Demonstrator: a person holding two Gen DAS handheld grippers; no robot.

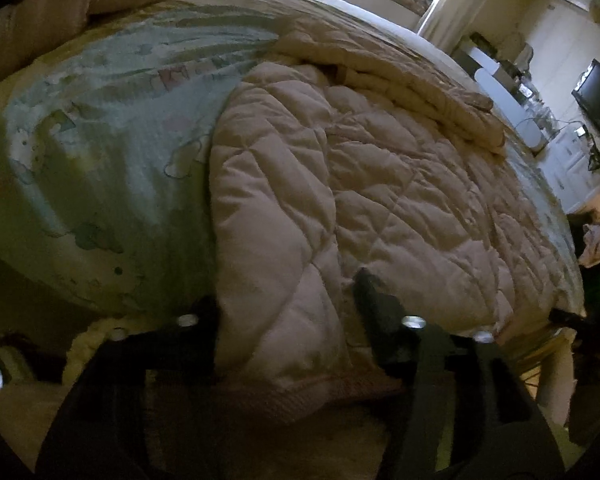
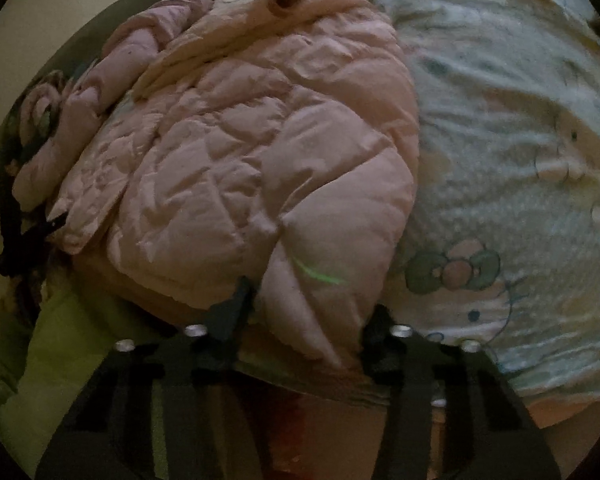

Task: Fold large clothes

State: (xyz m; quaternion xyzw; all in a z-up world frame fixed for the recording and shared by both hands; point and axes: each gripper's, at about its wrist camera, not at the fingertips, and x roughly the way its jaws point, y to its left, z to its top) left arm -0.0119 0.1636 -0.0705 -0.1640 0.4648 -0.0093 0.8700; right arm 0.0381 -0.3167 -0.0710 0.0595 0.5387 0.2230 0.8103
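A pink quilted coat [image 1: 360, 184] lay spread on the bed [image 1: 100, 140], each gripper, left [image 1: 288, 312] and right [image 2: 312, 300], spread wide astride its hem, seemingly poised to pinch it for folding.

A large pale pink quilted puffer coat [image 1: 340, 184] lies spread flat on a bed's pastel cartoon-print sheet [image 1: 100, 140], puffy and creased, one sleeve folded across its far side, its near hem hanging over the sheet's near edge.
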